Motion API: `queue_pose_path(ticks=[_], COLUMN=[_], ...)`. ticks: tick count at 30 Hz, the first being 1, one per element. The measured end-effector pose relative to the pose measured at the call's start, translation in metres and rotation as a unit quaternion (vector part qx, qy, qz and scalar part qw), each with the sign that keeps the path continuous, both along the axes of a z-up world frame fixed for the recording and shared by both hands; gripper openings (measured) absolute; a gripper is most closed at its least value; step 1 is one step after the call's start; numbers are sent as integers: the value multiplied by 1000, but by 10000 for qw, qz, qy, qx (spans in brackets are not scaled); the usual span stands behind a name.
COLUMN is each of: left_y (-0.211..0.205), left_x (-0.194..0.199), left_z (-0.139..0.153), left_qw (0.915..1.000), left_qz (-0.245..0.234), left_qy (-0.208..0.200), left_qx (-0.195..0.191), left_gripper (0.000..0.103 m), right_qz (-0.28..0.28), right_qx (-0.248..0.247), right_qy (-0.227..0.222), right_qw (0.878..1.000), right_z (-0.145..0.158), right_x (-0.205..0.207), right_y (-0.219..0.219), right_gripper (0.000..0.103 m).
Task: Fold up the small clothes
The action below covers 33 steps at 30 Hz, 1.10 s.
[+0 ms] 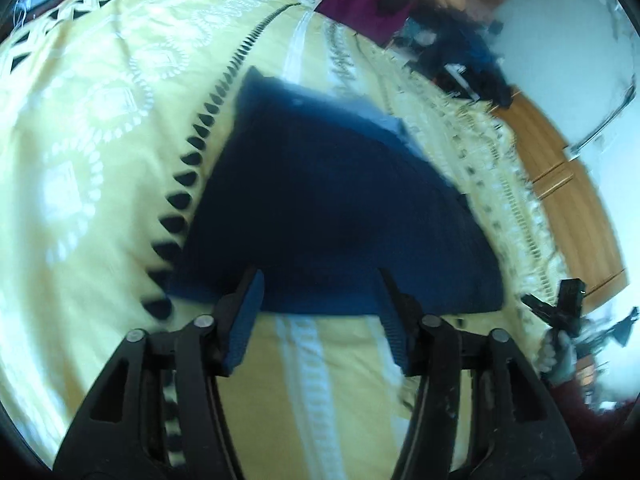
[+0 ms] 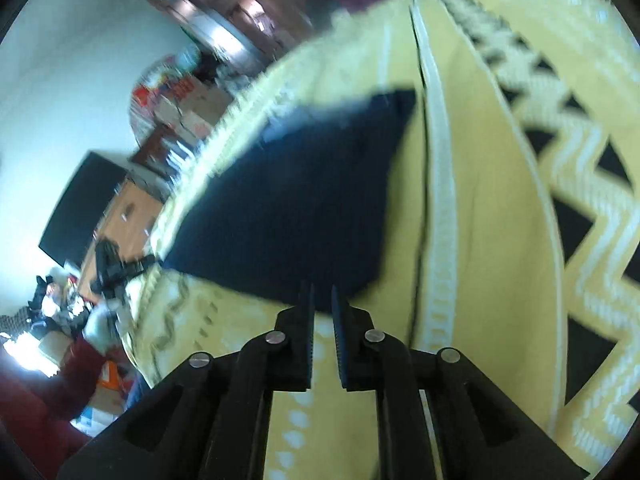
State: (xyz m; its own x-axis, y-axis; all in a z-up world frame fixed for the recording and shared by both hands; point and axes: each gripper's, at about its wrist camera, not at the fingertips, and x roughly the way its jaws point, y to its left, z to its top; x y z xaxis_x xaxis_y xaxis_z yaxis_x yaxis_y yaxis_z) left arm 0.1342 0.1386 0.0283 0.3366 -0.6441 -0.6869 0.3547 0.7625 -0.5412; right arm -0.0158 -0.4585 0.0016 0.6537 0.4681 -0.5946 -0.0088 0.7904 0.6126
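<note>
A dark navy folded garment (image 1: 340,208) lies flat on the yellow patterned bedspread (image 1: 100,160). My left gripper (image 1: 320,284) is open and empty, its fingertips hovering over the garment's near edge. In the right wrist view the same garment (image 2: 296,208) lies ahead. My right gripper (image 2: 323,300) has its jaws nearly closed with a narrow gap and nothing between them, just above the garment's near edge. The right gripper also shows small at the right edge of the left wrist view (image 1: 560,312).
The bedspread (image 2: 500,240) has black triangle borders and white bands. A pile of dark and maroon clothes (image 1: 400,12) lies at the bed's far side. Wooden furniture (image 1: 560,184) stands beside the bed. Boxes and clutter (image 2: 180,104) sit beyond the bed's edge.
</note>
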Motion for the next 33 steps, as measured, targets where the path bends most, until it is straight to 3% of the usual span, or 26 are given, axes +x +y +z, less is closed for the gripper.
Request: queue_pose_path(ticks=[1, 3, 8, 13, 16, 18, 20, 21, 23, 24, 26, 29, 33], left_y=[0, 0, -6, -5, -2, 3, 4, 3, 2, 3, 0, -23, -57], left_x=[-3, -9, -9, 6, 22, 32, 38, 39, 41, 42, 39, 29, 21], left_z=[0, -5, -37, -44, -46, -48, -51, -51, -54, -56, -48, -17, 10], left_qw=[9999, 9984, 9922, 9849, 9781, 9688, 9661, 9670, 9686, 9686, 9721, 9840, 9844], left_qz=[40, 169, 841, 1394, 1753, 2131, 2234, 2211, 2043, 2023, 1963, 1515, 1018], left_qy=[-4, 99, 501, 329, 301, 276, 248, 216, 229, 279, 99, -649, -1431], left_qx=[-95, -528, -774, -974, -1076, -1239, -1272, -1245, -1398, -1415, -1281, -682, 44], left_gripper=[64, 68, 68, 72, 72, 72, 70, 63, 31, 2, 2, 2, 2], right_qz=[-146, -242, -226, -449, -391, -273, -170, -139, -39, 8, 197, 684, 1384], right_qx=[6, 118, 6, 181, -40, -263, -400, -453, -554, -602, -704, -798, -707], right_qy=[-142, -261, 449, 365, 487, 509, 441, 372, 195, 148, 70, 14, 148], right_qw=[9998, 9993, 9987, 9982, 9980, 9980, 9981, 9982, 9983, 9981, 9973, 9945, 9877], right_z=[6, 5, -46, -48, -43, -30, -15, -5, 18, 25, 43, 67, 89], right_x=[3, 18, 57, 47, 48, 50, 48, 49, 57, 61, 87, 147, 237], right_y=[2, 10, 41, 36, 42, 54, 63, 69, 86, 92, 117, 167, 232], right_gripper=[22, 55, 56, 57, 59, 60, 60, 60, 60, 60, 62, 64, 65])
